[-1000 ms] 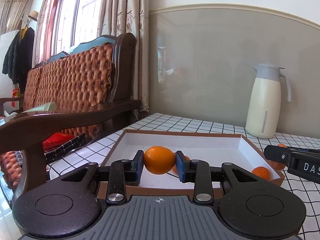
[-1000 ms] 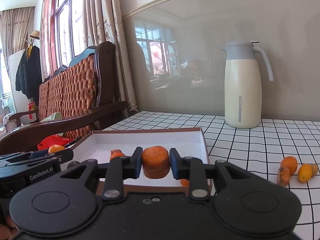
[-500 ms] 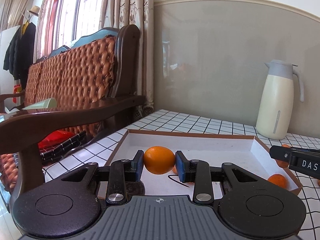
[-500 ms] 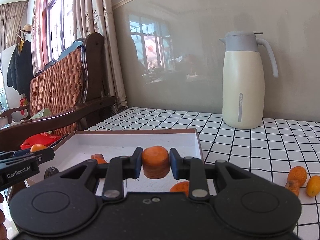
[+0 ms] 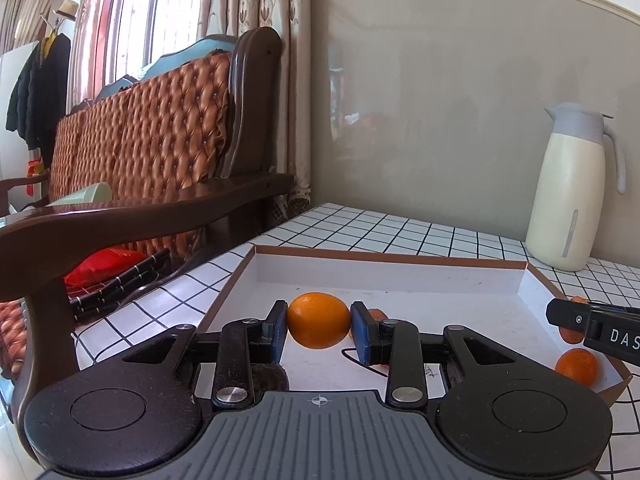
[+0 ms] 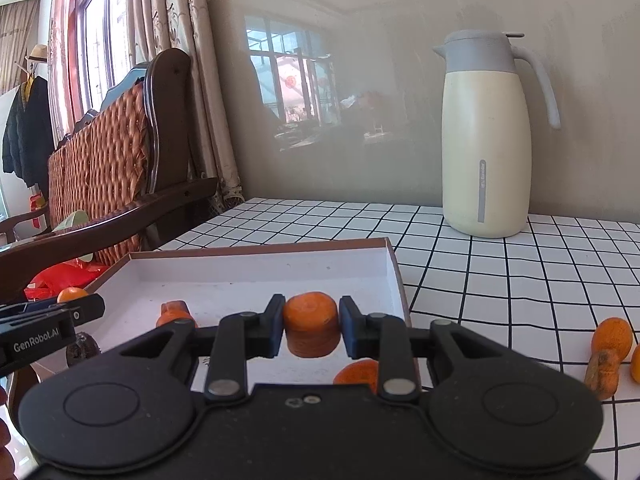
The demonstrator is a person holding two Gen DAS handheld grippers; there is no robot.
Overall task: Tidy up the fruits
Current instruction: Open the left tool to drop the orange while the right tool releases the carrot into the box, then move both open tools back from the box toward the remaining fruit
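The left gripper is clenched on a round orange, and the right gripper is clenched on a stubby carrot piece; both are held above the near part of the shallow white box. Inside the box lie another orange by its right wall and a carrot piece toward its left. Right of the box, more fruit sits on the checked tabletop, and a cream jug stands beyond the box's far right corner.

I see a grey-beige wall, curtained window (bright daylight) and a tufted wooden sofa.
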